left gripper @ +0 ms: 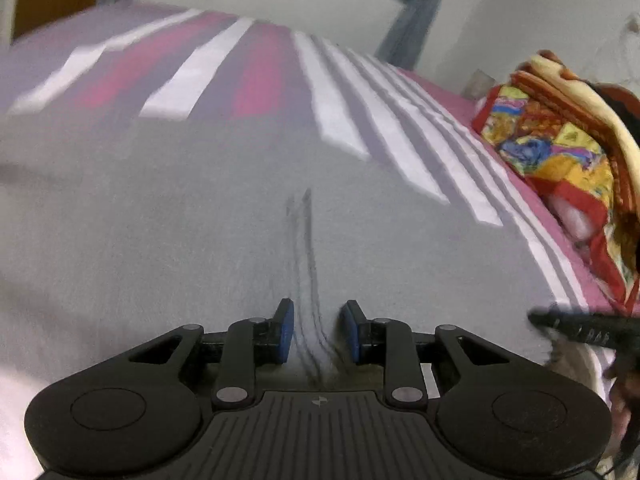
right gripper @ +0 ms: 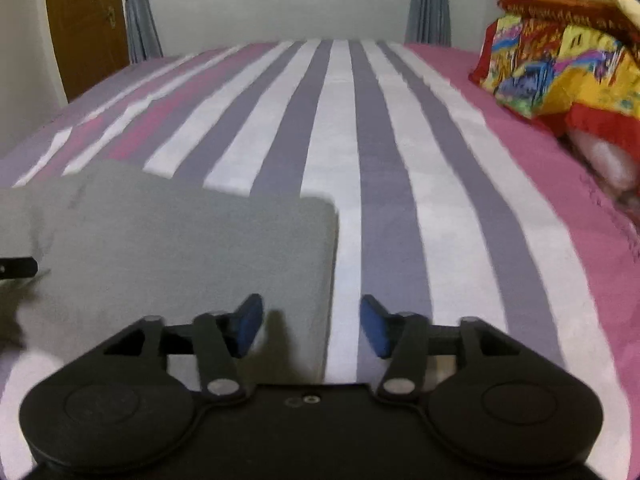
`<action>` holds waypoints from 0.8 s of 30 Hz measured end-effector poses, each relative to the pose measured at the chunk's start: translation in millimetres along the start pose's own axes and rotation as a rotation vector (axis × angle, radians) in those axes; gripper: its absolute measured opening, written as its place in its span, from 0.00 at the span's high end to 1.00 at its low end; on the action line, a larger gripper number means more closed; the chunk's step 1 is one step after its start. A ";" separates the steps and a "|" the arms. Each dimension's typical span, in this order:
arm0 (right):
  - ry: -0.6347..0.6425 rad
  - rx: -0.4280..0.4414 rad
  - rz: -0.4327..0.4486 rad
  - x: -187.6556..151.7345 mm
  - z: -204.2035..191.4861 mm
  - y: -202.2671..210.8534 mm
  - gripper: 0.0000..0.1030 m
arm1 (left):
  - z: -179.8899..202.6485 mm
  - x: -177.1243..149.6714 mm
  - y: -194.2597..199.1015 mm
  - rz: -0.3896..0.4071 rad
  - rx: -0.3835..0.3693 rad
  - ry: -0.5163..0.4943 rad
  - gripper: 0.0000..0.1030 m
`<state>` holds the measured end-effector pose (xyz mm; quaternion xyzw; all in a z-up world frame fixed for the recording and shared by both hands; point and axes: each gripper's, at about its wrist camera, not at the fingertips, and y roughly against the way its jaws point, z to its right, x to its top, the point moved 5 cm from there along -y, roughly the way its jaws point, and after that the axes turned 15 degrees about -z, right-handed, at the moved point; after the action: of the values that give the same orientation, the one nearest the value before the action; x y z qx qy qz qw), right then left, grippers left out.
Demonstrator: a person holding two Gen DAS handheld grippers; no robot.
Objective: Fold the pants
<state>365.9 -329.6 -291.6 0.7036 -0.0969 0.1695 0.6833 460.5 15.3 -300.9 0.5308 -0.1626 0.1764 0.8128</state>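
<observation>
The grey pants (left gripper: pixel 200 248) lie flat on the striped bed (right gripper: pixel 360 140). The left gripper (left gripper: pixel 316 330) has its fingers nearly closed, pinching a raised ridge of the cloth between them. The right gripper (right gripper: pixel 311 326) has its fingers apart and empty, straddling the pants' right edge. To fold well, I'd keep the pinched ridge taut and draw it across evenly. The pants' left end is cut off and motion blur smears the seams.
</observation>
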 end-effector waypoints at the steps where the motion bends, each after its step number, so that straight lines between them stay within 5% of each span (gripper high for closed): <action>1: 0.002 -0.001 0.002 -4.4 -2.1 -4.0 0.45 | -3.7 -1.7 -0.3 0.006 -0.020 0.032 0.73; 6: -0.012 -0.036 0.061 -9.6 -4.9 17.0 0.43 | -6.8 -4.3 10.4 0.000 -0.020 0.063 0.73; 10: -0.017 -0.030 0.213 -28.1 0.7 41.4 0.28 | -22.8 -20.4 45.5 0.087 -0.061 0.096 0.16; 13: -0.041 -0.023 0.227 -47.6 13.8 37.2 0.25 | -52.5 -40.0 78.3 0.182 -0.071 0.108 0.16; 18: -0.127 -0.017 0.208 -62.9 31.5 29.0 0.13 | -145.0 -66.4 117.6 0.287 -0.044 0.328 0.16; 24: -0.169 -0.023 0.227 -62.1 26.9 26.7 0.09 | -236.1 -62.9 109.4 0.348 -0.231 0.597 0.16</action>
<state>301.5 -363.5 -290.1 0.6918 -0.2353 0.1846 0.6572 372.7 266.3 -331.8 0.3251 -0.0249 0.4396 0.8369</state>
